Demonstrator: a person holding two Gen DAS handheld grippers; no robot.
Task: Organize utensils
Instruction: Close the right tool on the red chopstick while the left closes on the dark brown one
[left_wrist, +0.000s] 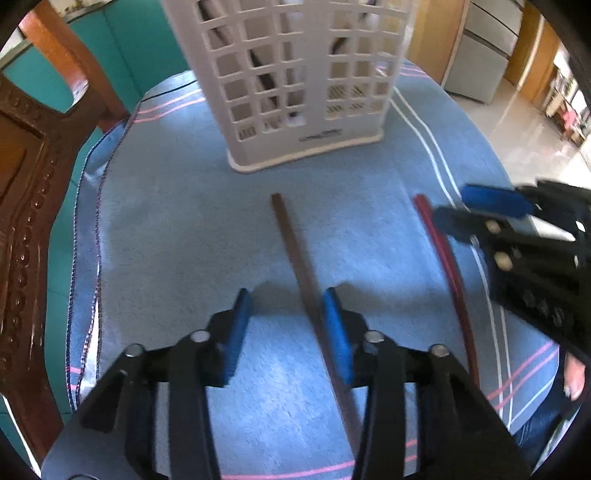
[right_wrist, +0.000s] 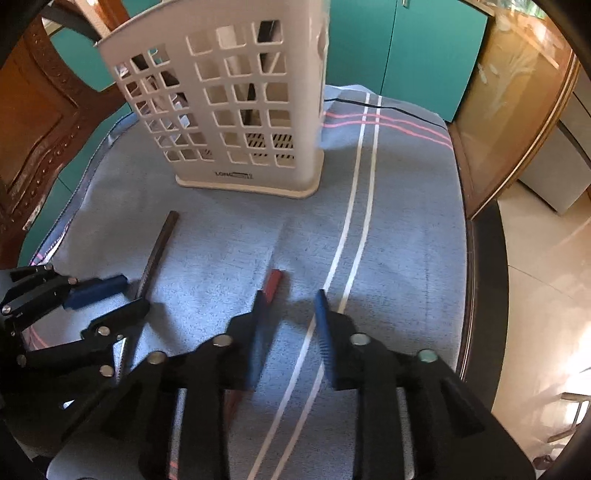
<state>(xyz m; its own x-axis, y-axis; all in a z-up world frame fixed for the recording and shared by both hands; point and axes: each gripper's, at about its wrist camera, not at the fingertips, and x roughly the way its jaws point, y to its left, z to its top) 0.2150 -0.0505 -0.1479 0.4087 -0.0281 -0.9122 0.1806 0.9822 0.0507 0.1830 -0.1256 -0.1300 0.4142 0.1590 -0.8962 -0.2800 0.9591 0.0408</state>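
Note:
A brown chopstick (left_wrist: 295, 251) lies on the blue cloth (left_wrist: 177, 229), running between my left gripper's (left_wrist: 288, 325) open jaws, close to the right pad. A red chopstick (left_wrist: 447, 266) lies to its right. My right gripper (left_wrist: 476, 214) hovers open over the red stick's far end. In the right wrist view the red chopstick (right_wrist: 273, 286) passes under the left pad of my right gripper (right_wrist: 290, 321), and the brown chopstick (right_wrist: 159, 251) lies by my left gripper (right_wrist: 118, 295). A white lattice utensil holder (left_wrist: 299, 81) stands upright behind them, with dark utensils inside.
A carved wooden chair (left_wrist: 33, 206) stands at the left edge. The cloth's right edge (right_wrist: 461, 236) drops to a tiled floor (right_wrist: 535, 280). The holder also shows in the right wrist view (right_wrist: 236, 107). Teal cabinets (right_wrist: 406, 48) stand behind.

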